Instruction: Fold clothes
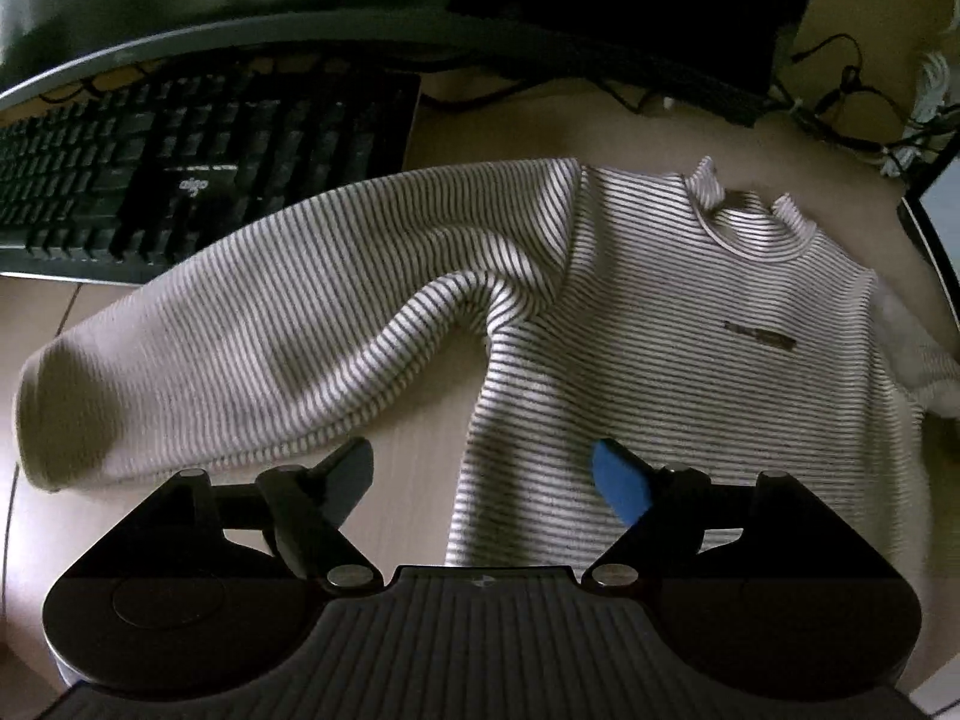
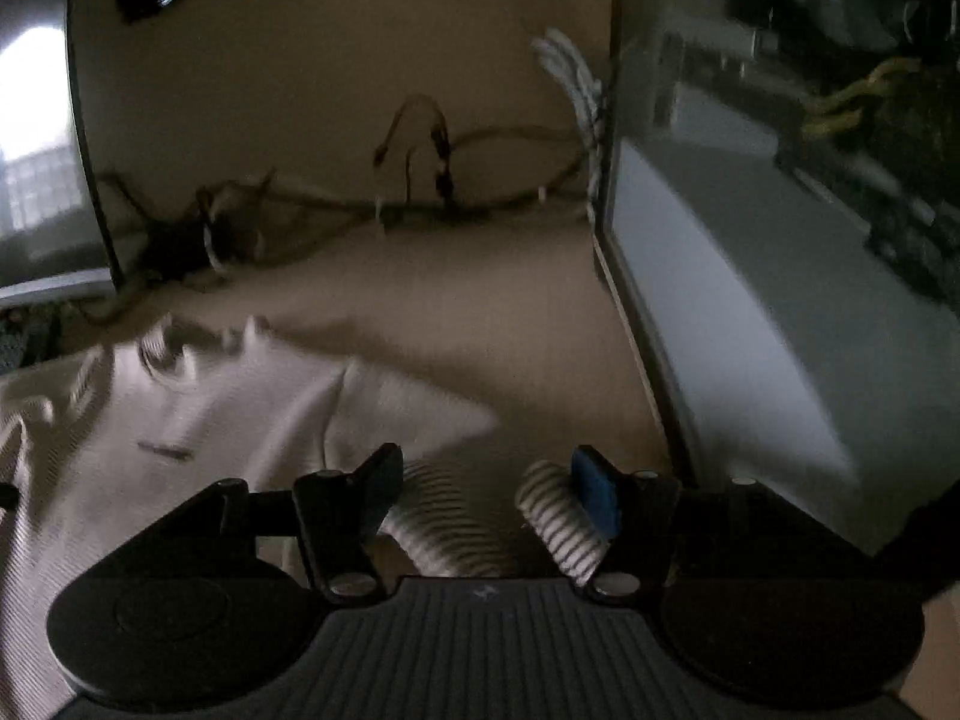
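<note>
Barely begun, the striped sweater (image 1: 660, 324) lies unfolded on the bench (image 1: 408, 480) ahead of the left gripper (image 1: 489, 474), fingers apart and empty, while the right gripper (image 2: 486, 492) straddles its sleeve (image 2: 438, 516), fingers spread wide.

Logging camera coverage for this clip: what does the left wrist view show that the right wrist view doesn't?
Only the left wrist view shows the black keyboard and the sweater's outstretched sleeve, with the left gripper open and empty. Only the right wrist view shows the right gripper open around a bunched fold of fabric, beside a grey panel. Both show the striped sweater on the table, plus cables behind.
</note>
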The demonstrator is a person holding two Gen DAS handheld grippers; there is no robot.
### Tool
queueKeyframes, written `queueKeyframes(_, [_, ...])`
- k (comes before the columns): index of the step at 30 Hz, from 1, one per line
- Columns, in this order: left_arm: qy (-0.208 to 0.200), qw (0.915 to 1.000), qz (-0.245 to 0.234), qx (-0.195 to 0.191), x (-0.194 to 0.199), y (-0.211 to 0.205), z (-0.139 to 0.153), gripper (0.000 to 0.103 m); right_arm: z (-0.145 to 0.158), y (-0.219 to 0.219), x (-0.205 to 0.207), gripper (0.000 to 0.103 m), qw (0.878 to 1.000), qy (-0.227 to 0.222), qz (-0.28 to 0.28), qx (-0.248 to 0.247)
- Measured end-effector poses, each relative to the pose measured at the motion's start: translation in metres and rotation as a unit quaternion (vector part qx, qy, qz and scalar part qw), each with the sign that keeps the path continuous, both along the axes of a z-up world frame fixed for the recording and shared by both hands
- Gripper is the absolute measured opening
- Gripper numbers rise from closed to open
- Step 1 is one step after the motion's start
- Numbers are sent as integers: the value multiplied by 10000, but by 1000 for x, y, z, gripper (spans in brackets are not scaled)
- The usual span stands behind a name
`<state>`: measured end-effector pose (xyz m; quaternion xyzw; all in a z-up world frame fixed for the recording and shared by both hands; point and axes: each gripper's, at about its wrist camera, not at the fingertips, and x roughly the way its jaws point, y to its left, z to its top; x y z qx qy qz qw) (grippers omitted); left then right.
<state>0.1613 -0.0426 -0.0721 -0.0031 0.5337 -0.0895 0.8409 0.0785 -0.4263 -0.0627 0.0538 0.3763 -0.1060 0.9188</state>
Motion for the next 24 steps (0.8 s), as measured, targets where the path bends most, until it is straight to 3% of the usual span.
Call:
queueKeyframes(4, [-136,9999,-46,-87,-9,0,12,92,-11,18,3,64,9995,283,-93,-103])
queueKeyframes(8, [-248,9994,-125,-193,-18,0,19,93,-15,28,-8,95,9988,391,-248,-180])
queueKeyframes(9, [-261,9993,-135,-214,-19,0,20,93,-15,29,-10,96,9985,404,-311,-208])
queueKeyframes(16, [-149,9994,-27,-327,-17,6,15,93,-18,22,-18,96,9969,506,-580,-180])
queueKeyframes(22, [-23,9995,-37,-308,-16,3,11,94,-27,29,-14,96,9954,589,-291,-702])
queueKeyframes(23, [7,9995,-34,-301,-16,2,10,94,-26,28,-10,89,9947,566,-251,-821])
queueKeyframes(24, [27,9996,-38,-290,-17,2,10,94,-26,28,-5,68,9939,542,-212,-941])
